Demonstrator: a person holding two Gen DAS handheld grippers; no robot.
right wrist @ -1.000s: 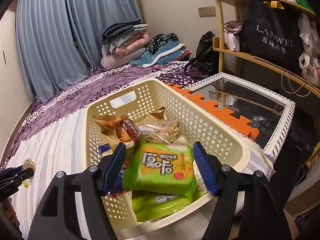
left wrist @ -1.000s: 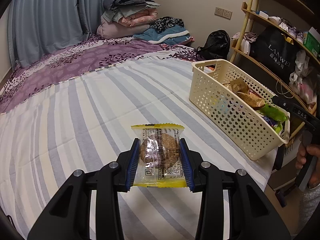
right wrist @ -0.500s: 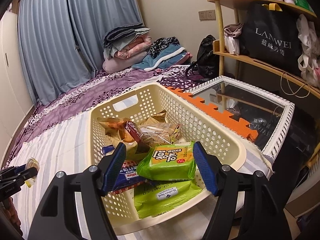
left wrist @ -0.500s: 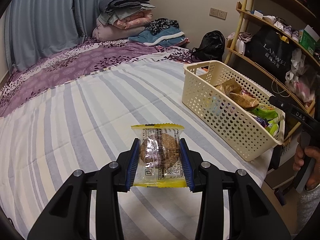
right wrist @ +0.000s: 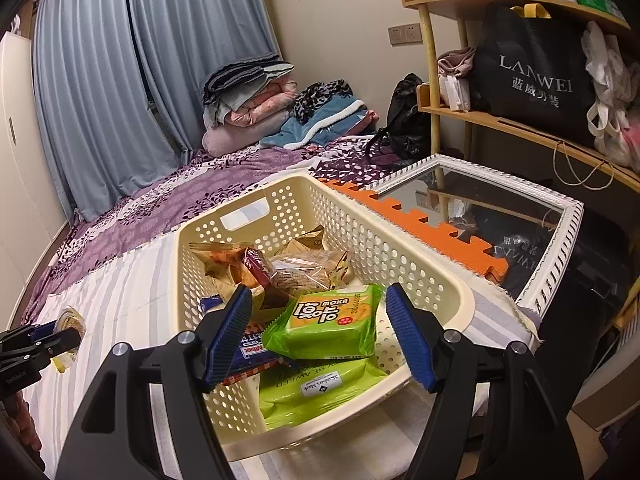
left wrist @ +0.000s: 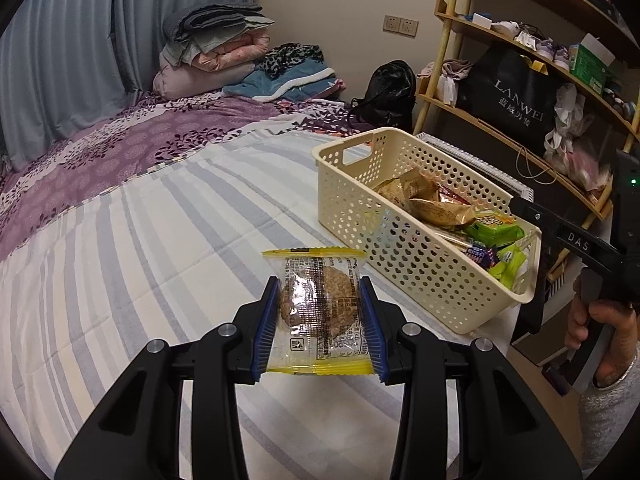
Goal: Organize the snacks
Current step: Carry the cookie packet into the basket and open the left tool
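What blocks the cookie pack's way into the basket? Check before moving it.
Nothing visible on the bed between them. The left gripper holds the cookie pack over bare striped sheet, short of the basket. The right gripper hovers open above the basket's near end, over the green pack; that could crowd the drop.

The cream basket [right wrist: 440,280] hides its lower snacks beneath a green wafer pack [right wrist: 332,322]. Small print on the cookie packet [left wrist: 320,304] is illegible. The person's hand [left wrist: 600,320] is cropped at the right edge.
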